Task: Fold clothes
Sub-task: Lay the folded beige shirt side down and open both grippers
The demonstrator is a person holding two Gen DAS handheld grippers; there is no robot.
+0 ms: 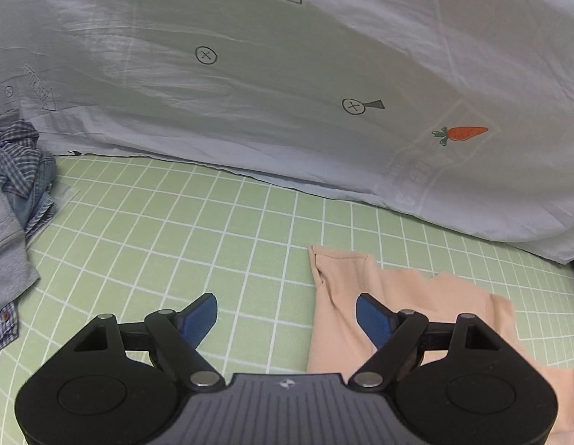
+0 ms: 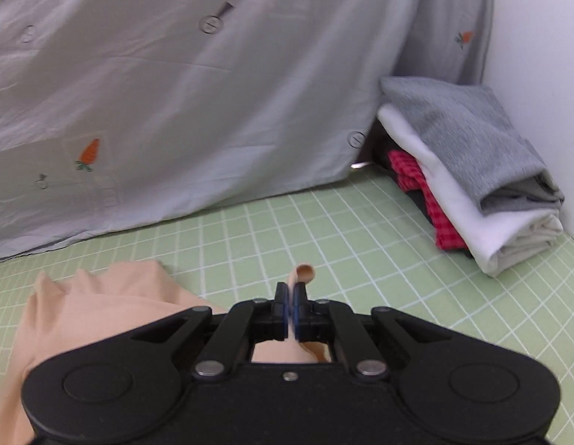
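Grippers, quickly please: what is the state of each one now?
Left gripper: open, holding nothing, over the peach garment's edge.
Right gripper: shut on the peach garment.

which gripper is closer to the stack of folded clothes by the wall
Right. The right gripper, shut on the peach garment, has the folded stack just ahead to its right. The left gripper hangs open with no stack in its view.

My left claw point(image 1: 287, 319) hangs low with its blue pads spread wide apart; my right claw point(image 2: 290, 313) is pinched tight, pads nearly meeting.
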